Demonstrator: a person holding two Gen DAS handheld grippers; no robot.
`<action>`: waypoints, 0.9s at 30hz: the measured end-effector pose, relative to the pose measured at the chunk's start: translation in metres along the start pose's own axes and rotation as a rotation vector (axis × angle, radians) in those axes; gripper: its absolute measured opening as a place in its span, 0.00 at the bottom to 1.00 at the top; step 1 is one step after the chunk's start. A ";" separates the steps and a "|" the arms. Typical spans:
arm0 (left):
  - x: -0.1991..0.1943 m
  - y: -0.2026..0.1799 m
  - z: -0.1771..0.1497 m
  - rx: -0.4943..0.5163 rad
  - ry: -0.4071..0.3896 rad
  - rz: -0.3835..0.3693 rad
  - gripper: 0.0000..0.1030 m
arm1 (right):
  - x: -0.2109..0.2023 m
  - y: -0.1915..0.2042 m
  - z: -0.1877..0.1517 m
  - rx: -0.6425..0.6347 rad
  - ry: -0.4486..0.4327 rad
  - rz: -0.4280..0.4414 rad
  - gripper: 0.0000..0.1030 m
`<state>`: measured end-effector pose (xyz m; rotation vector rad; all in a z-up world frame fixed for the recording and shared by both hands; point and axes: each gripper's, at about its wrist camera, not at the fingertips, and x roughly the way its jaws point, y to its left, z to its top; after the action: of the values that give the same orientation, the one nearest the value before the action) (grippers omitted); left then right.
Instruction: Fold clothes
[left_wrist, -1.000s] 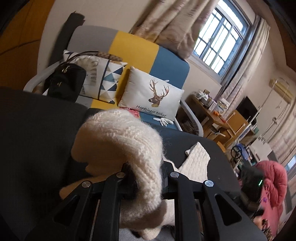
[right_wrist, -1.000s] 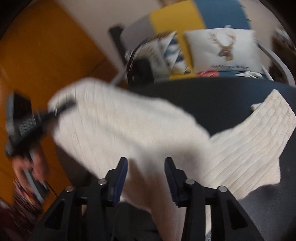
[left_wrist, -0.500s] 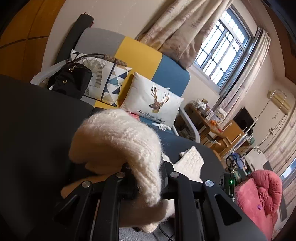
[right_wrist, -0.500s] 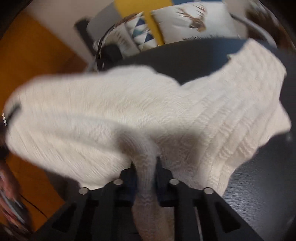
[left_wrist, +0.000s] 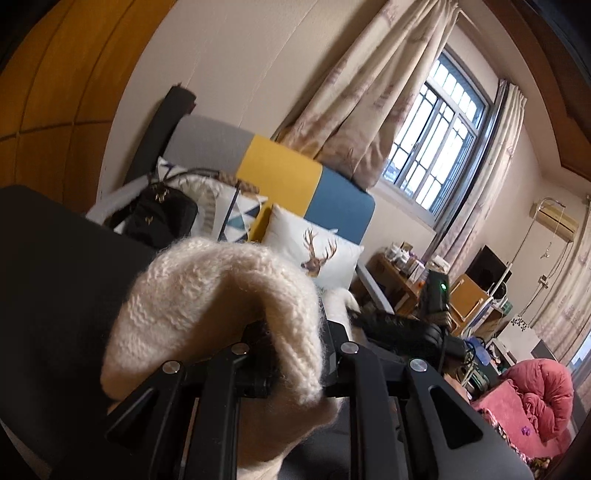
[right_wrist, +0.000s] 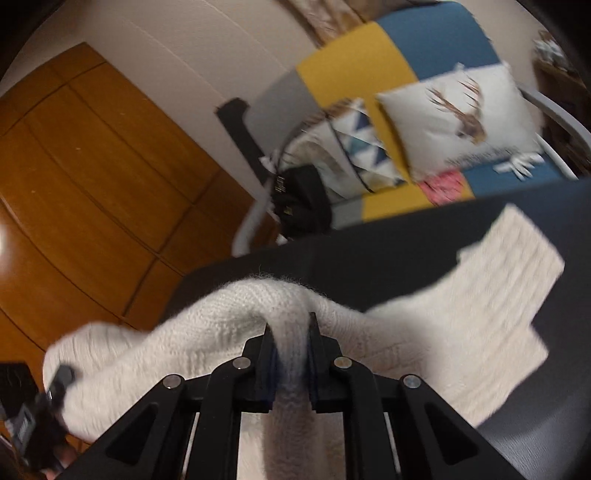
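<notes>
A cream knitted sweater (right_wrist: 424, 332) lies partly on a dark table (right_wrist: 406, 251). My right gripper (right_wrist: 289, 332) is shut on a fold of it, and one sleeve (right_wrist: 517, 251) stretches away to the right over the table. My left gripper (left_wrist: 295, 339) is shut on another bunched part of the sweater (left_wrist: 207, 295), held above the table (left_wrist: 55, 258). The left gripper also shows at the lower left of the right wrist view (right_wrist: 55, 384), on the sweater's far end. The right gripper's body (left_wrist: 399, 325) shows in the left wrist view.
Behind the table stands a grey, yellow and blue sofa (left_wrist: 277, 177) with a deer pillow (left_wrist: 314, 254), a patterned pillow (right_wrist: 354, 140) and a black handbag (left_wrist: 159, 218). A wooden wardrobe (right_wrist: 92, 166) is on the left. A window (left_wrist: 436, 155) and cluttered shelves (left_wrist: 406, 266) are at the right.
The right gripper closed on a fold of the sweater and lifted it. The left gripper rose with its bunched end; both views now tilt up toward the sofa and wall.
</notes>
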<state>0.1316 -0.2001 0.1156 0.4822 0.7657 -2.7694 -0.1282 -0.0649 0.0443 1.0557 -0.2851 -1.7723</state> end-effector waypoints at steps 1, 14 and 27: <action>-0.001 0.001 0.001 0.001 -0.010 0.003 0.17 | -0.002 0.008 0.005 -0.009 -0.004 0.012 0.11; 0.121 0.074 -0.081 0.018 0.293 0.306 0.18 | 0.082 -0.059 -0.018 0.015 0.182 -0.242 0.11; 0.233 0.063 -0.130 0.385 0.431 0.493 0.46 | 0.118 -0.125 -0.036 0.027 0.218 -0.279 0.18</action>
<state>-0.0311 -0.2139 -0.1050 1.1881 0.1350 -2.3563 -0.1930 -0.0977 -0.1154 1.3480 -0.0270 -1.8806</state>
